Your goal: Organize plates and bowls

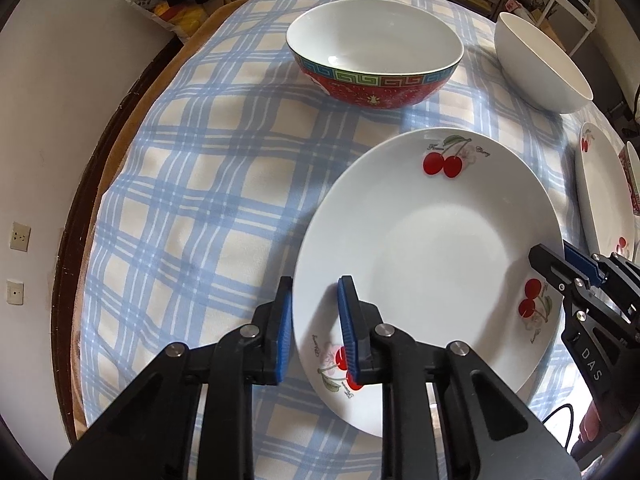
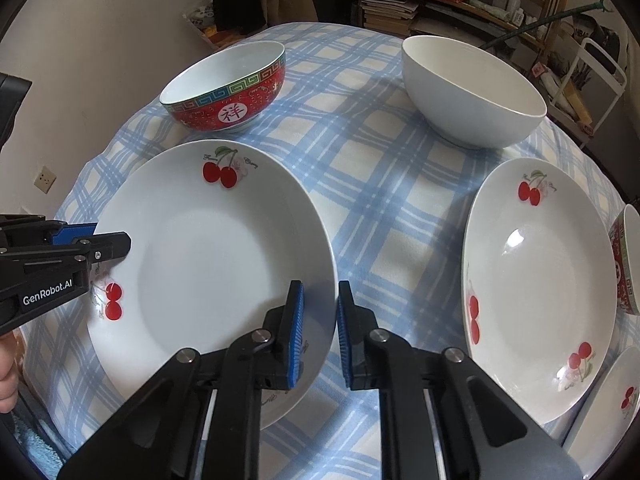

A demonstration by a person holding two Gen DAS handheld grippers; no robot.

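- White porcelain with red cherry prints: the cherry plate (image 1: 432,264) fills the lower right of my left wrist view and the left half of my right wrist view (image 2: 208,272), lying on the blue-checked tablecloth (image 1: 192,200).
- My left gripper (image 1: 316,328) straddles the plate's rim at lower centre of its view, one blue pad under the edge and one over it, drawn in to pinch the rim.
- My right gripper (image 2: 320,332) takes the opposite rim the same way, at lower centre of its own view, pads narrowed on the edge.
- Each gripper shows in the other's view, at the plate's far edge.
- At the top of the left view stands a red patterned bowl (image 1: 374,58); a plain white bowl (image 1: 540,64) sits at upper right.
- A second cherry plate (image 2: 536,288) lies at the right of the right view, apart from the held one, with another red bowl (image 2: 628,264) at the frame's right edge.
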